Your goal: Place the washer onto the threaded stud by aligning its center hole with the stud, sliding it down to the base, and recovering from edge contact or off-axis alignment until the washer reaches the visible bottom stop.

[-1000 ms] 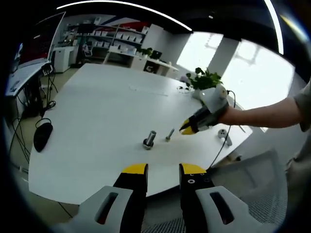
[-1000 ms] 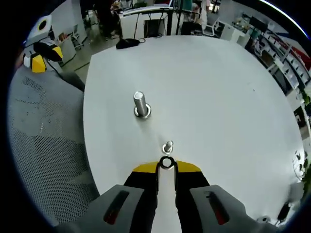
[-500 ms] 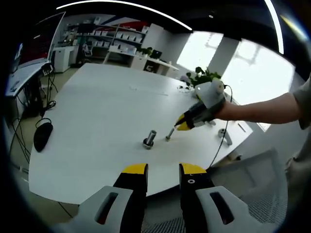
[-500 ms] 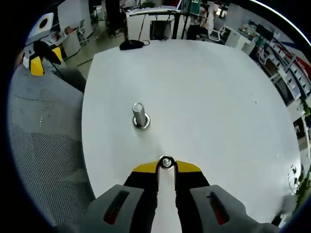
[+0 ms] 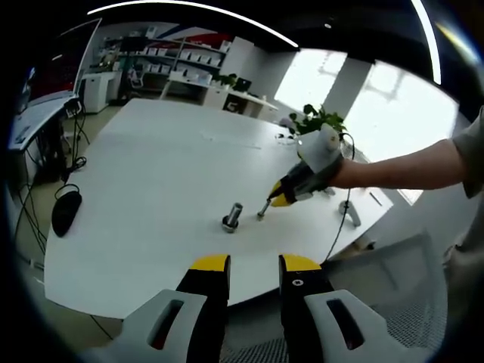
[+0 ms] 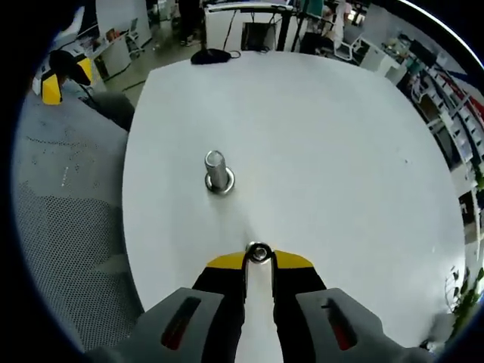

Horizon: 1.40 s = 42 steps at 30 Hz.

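My right gripper [image 6: 259,261] is shut on a small metal washer [image 6: 259,252], held flat between its yellow tips. In the left gripper view the right gripper [image 5: 277,200] comes in from the right, its tips right above the short threaded stud [image 5: 262,212] on the white table [image 5: 151,174]. In the right gripper view the washer covers that stud, and I cannot tell whether it is threaded on. A taller bolt [image 6: 218,171] with a ring at its base stands further ahead, also seen as the taller bolt [image 5: 233,217]. My left gripper [image 5: 255,265] hangs open before the table's near edge, holding nothing.
A black mouse [image 5: 66,210] lies at the table's left edge. A potted plant [image 5: 321,121] and a small metal part [image 5: 349,212] with a cable sit on the right. A grey mesh chair [image 6: 60,204] stands beside the table. A person's arm [image 5: 408,170] reaches in.
My right gripper has carried the washer forward until it sits over the short stud, which showed ahead of the washer before. The left gripper has stayed put.
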### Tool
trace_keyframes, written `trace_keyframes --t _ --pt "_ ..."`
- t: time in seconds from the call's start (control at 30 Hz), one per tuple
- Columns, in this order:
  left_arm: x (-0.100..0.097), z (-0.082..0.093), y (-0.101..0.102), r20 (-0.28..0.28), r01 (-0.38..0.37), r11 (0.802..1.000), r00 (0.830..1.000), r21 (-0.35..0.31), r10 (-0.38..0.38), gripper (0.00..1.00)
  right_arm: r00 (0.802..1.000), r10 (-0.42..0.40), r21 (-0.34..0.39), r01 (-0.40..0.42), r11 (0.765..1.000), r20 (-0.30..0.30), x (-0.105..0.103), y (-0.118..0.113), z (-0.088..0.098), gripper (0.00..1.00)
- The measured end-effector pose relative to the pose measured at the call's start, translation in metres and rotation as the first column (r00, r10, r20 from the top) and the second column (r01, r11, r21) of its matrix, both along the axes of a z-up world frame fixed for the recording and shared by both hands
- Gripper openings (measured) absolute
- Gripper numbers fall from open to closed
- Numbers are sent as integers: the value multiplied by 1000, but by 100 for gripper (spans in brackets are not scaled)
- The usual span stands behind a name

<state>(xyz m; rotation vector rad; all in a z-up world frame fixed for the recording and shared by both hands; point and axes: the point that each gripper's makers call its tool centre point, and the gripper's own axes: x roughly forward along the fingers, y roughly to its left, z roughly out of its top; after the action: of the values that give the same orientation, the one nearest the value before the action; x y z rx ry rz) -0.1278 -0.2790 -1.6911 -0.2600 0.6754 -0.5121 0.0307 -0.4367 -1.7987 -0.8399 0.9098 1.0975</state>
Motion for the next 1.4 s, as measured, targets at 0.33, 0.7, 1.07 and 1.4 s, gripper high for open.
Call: trace_keyframes --t 0.33,0.7,1.07,1.4 --pt "-1 -2 -1 -12 9 1000 1000 5 -9 23 999 19 -42 -20 999 -32 3 2 -22 14" --pt "-1 -4 -2 -22 14 1000 1000 8 -13 23 998 60 -100 -63 993 -38 2 0 -42 14" --pt "-3 -6 -2 -36 22 1000 999 16 -21 23 998 7 -48 -10 999 -63 -2 -2 -39 22" --pt "-4 -8 -2 -44 28 999 999 20 -27 23 970 -222 178 236 955 -98 -13 -21 -11 28"
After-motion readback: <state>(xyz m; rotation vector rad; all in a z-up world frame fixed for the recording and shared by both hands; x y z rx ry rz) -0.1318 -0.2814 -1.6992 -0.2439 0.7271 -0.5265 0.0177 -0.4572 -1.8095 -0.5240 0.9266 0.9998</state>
